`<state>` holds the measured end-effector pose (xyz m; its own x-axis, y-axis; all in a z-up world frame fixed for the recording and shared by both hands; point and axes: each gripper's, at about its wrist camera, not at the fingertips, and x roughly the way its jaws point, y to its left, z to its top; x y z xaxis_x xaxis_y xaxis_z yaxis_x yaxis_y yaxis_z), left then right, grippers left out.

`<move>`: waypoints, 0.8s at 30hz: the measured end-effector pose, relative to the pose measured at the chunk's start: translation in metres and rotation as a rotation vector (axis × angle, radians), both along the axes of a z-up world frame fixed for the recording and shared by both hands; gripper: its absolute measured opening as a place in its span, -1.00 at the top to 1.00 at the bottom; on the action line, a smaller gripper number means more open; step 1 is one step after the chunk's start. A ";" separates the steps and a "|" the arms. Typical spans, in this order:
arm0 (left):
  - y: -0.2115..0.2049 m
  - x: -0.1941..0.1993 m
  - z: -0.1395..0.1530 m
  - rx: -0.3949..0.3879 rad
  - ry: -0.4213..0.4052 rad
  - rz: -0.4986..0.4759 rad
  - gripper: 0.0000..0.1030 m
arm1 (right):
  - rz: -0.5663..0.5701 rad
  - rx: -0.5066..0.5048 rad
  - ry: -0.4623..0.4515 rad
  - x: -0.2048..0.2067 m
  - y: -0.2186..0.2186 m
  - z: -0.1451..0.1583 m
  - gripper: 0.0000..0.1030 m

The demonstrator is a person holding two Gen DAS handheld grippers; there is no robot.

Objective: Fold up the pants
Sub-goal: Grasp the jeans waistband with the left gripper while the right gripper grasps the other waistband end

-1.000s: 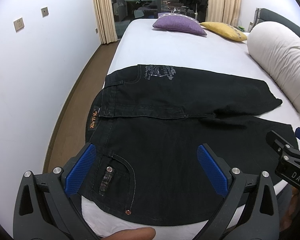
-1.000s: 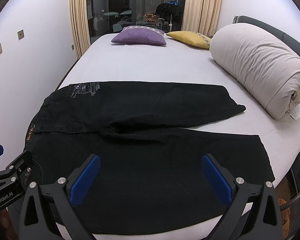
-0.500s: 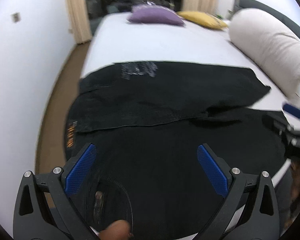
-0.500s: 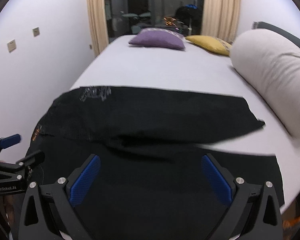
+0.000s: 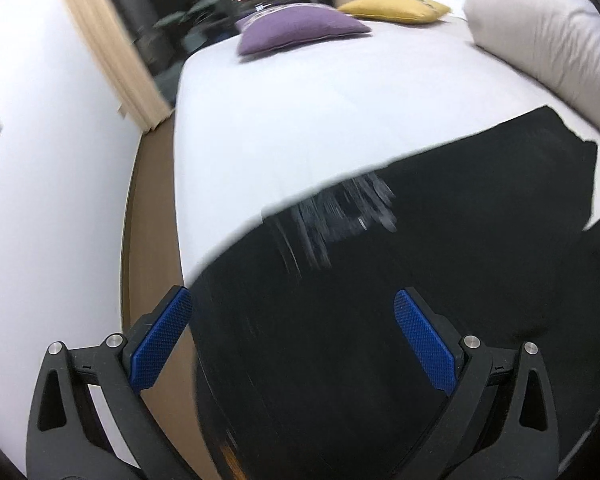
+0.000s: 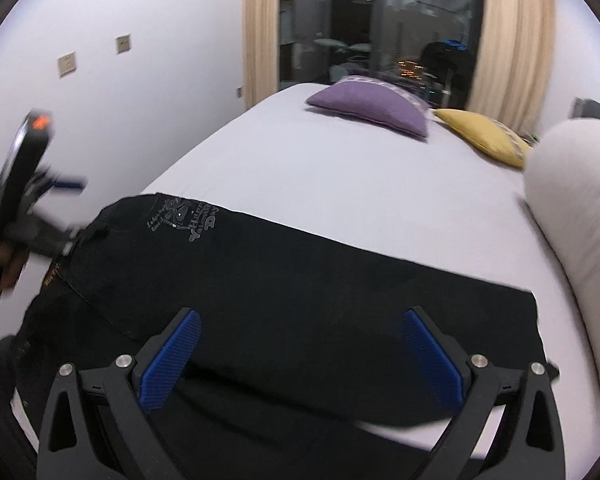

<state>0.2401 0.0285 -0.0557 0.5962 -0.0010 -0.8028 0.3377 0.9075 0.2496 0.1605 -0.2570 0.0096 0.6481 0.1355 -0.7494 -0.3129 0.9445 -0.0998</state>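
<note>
Black pants [image 6: 300,280] lie flat across the near part of the white bed [image 6: 340,168], waist to the left and leg ends to the right. A silver print [image 6: 184,220] marks the back of the waist. My right gripper [image 6: 300,344] is open, low over the legs, with nothing between its blue pads [image 6: 172,360]. My left gripper [image 5: 292,320] is open too, over the waist end of the pants [image 5: 420,280] at the bed's left edge. The left wrist view is blurred. In the right wrist view the left gripper [image 6: 32,208] shows blurred beside the waistband.
A purple pillow [image 6: 372,104] and a yellow pillow [image 6: 484,136] lie at the far end of the bed. A rolled pale duvet [image 6: 572,200] runs along the right side. A brown floor strip [image 5: 152,240] and a white wall [image 5: 40,200] are on the left.
Both grippers have moved forward over the pants, and the left one has swung left to the waist at the bed's edge. Both have stayed open. The pants lie as before.
</note>
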 end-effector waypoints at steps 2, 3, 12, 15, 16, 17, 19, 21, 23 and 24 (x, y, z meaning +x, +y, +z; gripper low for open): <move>0.002 0.038 -0.004 -0.005 0.025 -0.063 -1.00 | 0.045 -0.005 0.022 0.015 -0.001 -0.006 -0.88; 0.003 0.055 -0.007 -0.016 0.053 -0.095 -1.00 | 0.068 -0.003 0.032 0.020 -0.002 -0.008 -0.84; 0.023 0.143 -0.056 -0.019 0.310 -0.197 -0.92 | 0.214 0.067 0.154 0.087 -0.009 -0.029 -0.55; 0.026 0.159 -0.076 -0.041 0.401 -0.208 -0.66 | 0.252 0.074 0.185 0.107 -0.005 -0.036 -0.48; 0.027 0.164 -0.077 -0.046 0.409 -0.214 -0.65 | 0.267 0.074 0.200 0.115 -0.002 -0.040 -0.45; 0.028 0.166 -0.078 -0.048 0.411 -0.217 -0.55 | 0.279 0.074 0.213 0.120 0.001 -0.041 -0.43; 0.029 0.171 -0.077 -0.064 0.420 -0.227 -0.25 | 0.311 0.065 0.241 0.131 0.009 -0.047 -0.42; 0.028 0.176 -0.077 -0.077 0.436 -0.235 0.20 | 0.341 0.040 0.256 0.139 0.018 -0.052 -0.39; 0.028 0.180 -0.076 -0.084 0.444 -0.231 0.65 | 0.362 0.019 0.276 0.149 0.029 -0.057 -0.36; 0.025 0.181 -0.075 -0.089 0.443 -0.230 0.72 | 0.375 0.015 0.287 0.154 0.034 -0.059 -0.33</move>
<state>0.4208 0.0538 -0.1311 0.1745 -0.1722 -0.9695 0.5877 0.8082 -0.0377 0.3140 -0.2230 -0.0494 0.3194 0.3333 -0.8870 -0.6457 0.7617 0.0537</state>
